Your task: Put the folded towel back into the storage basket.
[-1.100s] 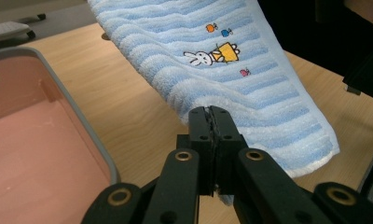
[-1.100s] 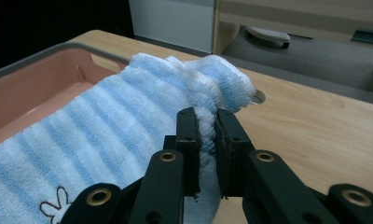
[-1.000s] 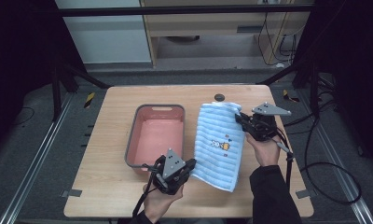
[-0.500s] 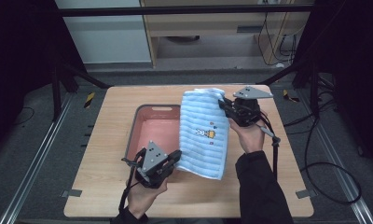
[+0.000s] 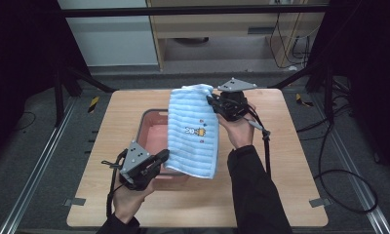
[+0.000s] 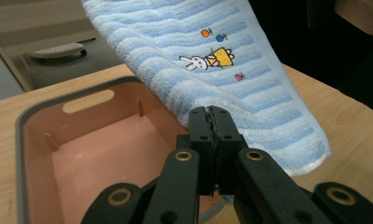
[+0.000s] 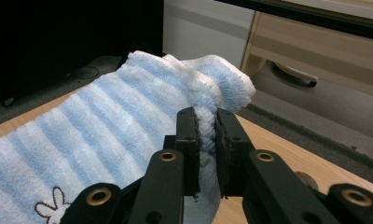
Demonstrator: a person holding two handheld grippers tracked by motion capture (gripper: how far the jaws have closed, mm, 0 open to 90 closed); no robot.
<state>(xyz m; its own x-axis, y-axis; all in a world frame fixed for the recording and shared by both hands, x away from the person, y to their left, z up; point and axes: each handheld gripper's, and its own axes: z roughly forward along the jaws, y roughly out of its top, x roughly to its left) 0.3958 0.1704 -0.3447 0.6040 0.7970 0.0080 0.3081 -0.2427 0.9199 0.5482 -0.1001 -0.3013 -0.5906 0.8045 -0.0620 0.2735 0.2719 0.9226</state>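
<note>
Blue towel (image 5: 194,130) hangs over the pink bin (image 5: 151,134), both grippers' fingers (image 6: 199,128) clamped on its edges; a thin pinch at 12 o'clock could slip, dropping it onto the table (image 5: 290,161).

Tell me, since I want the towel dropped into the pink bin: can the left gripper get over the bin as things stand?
Probably yes. The left gripper, shut on the striped towel, is already at the pink bin's near edge, with the bin's inside bare. The right gripper pinches the towel's far corner.
</note>
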